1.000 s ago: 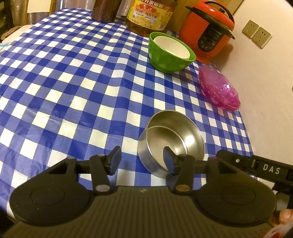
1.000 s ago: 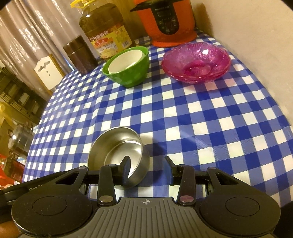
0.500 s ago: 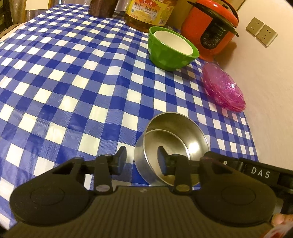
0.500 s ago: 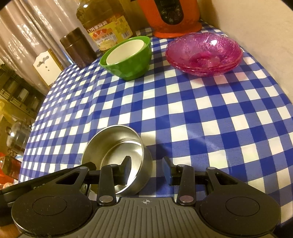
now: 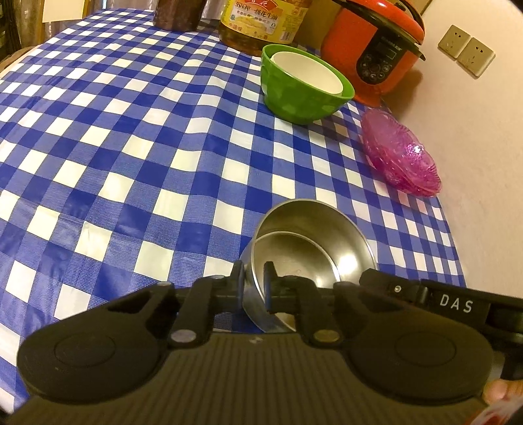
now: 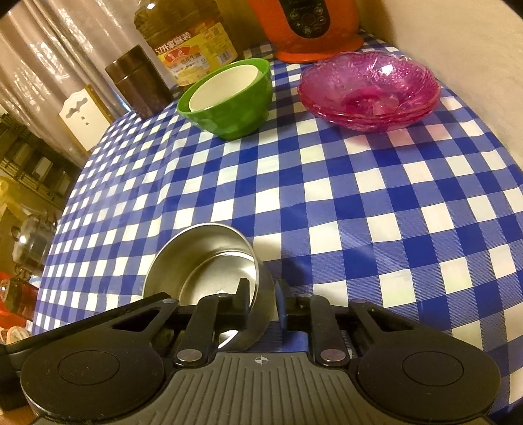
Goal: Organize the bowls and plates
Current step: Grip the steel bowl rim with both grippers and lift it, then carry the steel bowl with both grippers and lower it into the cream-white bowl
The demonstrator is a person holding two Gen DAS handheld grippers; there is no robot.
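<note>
Two nested steel bowls [image 5: 313, 242] sit near the front edge of the blue checked tablecloth [image 5: 137, 157]; they also show in the right wrist view [image 6: 209, 258]. My left gripper [image 5: 254, 287] is shut on the near left wall of the steel bowls. My right gripper [image 6: 263, 302] is shut on their near right wall. A green bowl [image 5: 304, 88] with a white bowl [image 5: 307, 70] inside stands farther back. A stack of pink glass plates [image 5: 402, 153] lies by the wall, also in the right wrist view [image 6: 369, 88].
A red rice cooker [image 5: 372, 45], a yellow oil jug [image 5: 261, 19] and a dark brown canister [image 6: 137, 81] stand at the back. The wall with sockets [image 5: 467, 52] runs along the right. The table edge is close below the grippers.
Both grippers have closed from open onto the steel bowls' walls, one on each side. The bowls have stayed about where they were.
</note>
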